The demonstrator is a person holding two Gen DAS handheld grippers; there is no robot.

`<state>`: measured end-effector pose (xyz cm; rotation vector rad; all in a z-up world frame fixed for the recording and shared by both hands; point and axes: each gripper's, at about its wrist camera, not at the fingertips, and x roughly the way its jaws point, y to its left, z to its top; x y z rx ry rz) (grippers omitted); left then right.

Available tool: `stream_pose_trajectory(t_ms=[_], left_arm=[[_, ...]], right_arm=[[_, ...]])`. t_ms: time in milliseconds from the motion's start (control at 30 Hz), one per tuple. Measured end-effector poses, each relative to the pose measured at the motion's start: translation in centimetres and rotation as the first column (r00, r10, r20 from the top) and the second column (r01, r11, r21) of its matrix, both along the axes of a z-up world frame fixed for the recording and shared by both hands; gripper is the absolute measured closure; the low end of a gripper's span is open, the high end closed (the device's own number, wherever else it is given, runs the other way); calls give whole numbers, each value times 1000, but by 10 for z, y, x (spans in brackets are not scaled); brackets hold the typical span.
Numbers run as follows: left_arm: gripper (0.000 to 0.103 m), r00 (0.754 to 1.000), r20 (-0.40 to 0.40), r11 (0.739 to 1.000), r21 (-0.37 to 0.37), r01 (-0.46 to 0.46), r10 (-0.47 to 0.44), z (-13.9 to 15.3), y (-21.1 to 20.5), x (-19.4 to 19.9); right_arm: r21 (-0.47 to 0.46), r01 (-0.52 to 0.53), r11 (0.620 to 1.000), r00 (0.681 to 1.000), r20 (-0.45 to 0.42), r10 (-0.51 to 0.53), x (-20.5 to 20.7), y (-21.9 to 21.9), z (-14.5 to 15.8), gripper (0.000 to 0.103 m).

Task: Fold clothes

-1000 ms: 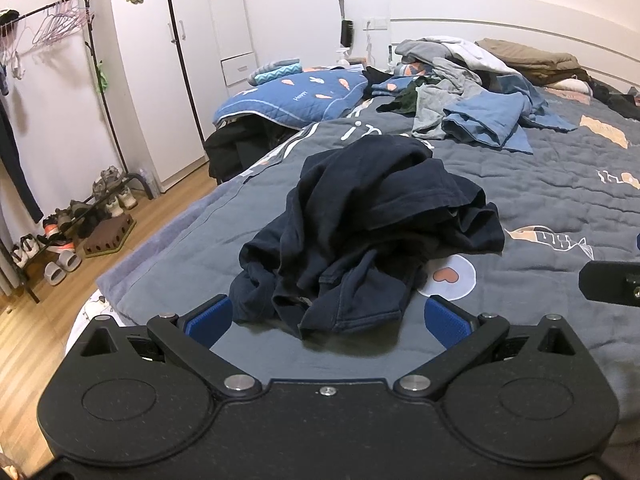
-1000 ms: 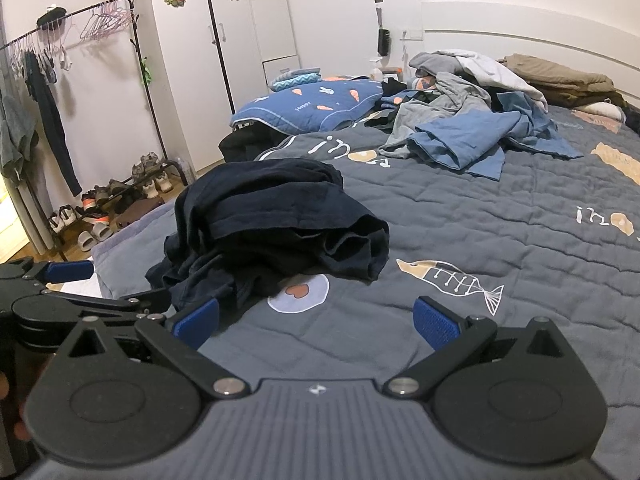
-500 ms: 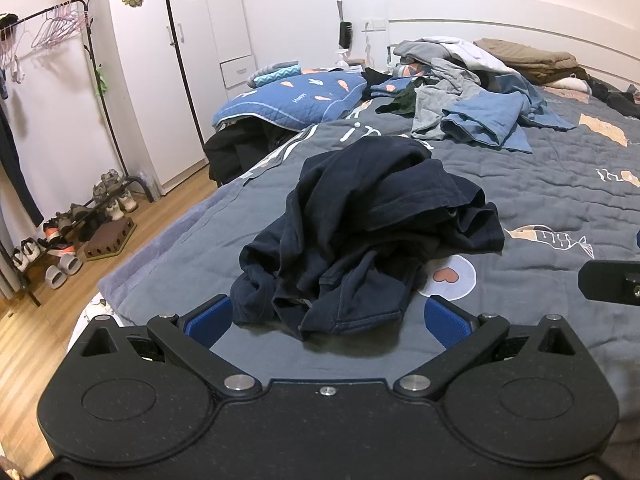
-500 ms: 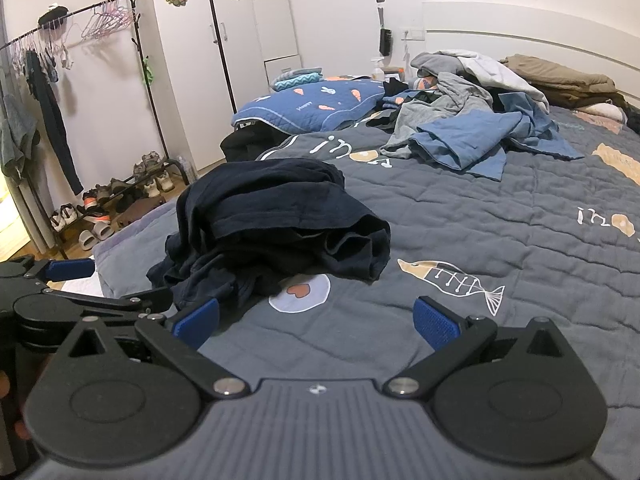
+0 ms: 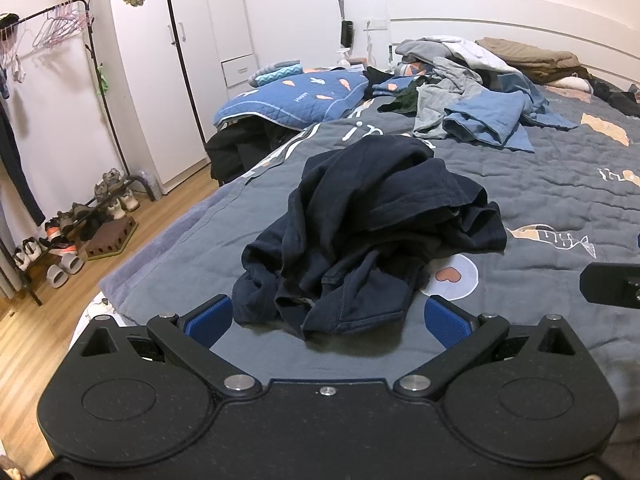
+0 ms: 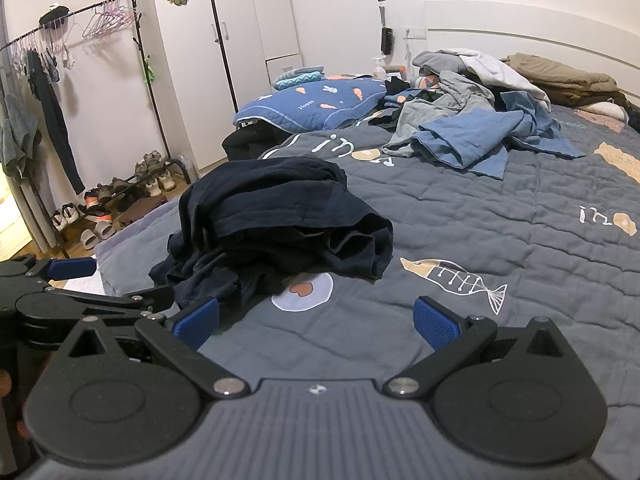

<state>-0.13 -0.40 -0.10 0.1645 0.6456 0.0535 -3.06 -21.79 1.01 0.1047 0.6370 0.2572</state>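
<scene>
Left wrist view first: we saw the left gripper point(image 5: 327, 317) spread wide, its blue pads point(image 5: 209, 317) apart and nothing between them, hovering low over the near edge of the grey quilt point(image 5: 552, 196). Just ahead of it lay the dark navy garment point(image 5: 376, 228), crumpled in a heap on the quilt, its lowest hem almost level with the pads but not touching them as far as we could tell. Over on the right wrist view, we saw the right gripper point(image 6: 316, 319) equally wide open and empty, with the same navy heap ahead and off to its left, lying partly over a round white patch with a heart point(image 6: 303, 292) printed on the quilt. A fish print point(image 6: 454, 278) sat clear of the garment to the right. Further up the bed we saw a loose pile of blue and grey clothes point(image 6: 472, 128), well apart from the navy one, and a blue pillow with carrots point(image 6: 316, 106) beside it. At the far left stood a clothes rack point(image 6: 80, 40) with a shoe shelf point(image 6: 120, 196) beneath, on the wooden floor.
</scene>
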Motion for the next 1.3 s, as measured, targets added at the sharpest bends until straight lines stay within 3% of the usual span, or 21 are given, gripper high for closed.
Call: stream_pose_trajectory(t_ms=[733, 900, 1167, 1300], left_arm=[[0, 998, -46, 996, -79, 30, -33, 0, 8, 6], [0, 1000, -27, 998, -63, 3, -5, 4, 19, 8], [0, 997, 31, 989, -130, -70, 74, 18, 56, 16], [0, 994, 52, 992, -82, -92, 96, 19, 60, 19]], right_arm=[[6, -11, 1000, 1000, -19, 11, 7, 6, -4, 0], [13, -36, 999, 999, -12, 36, 24, 13, 2, 0], [-90, -93, 992, 995, 32, 96, 71, 41, -3, 3], [-125, -133, 983, 990, 29, 137, 91, 57, -12, 14]])
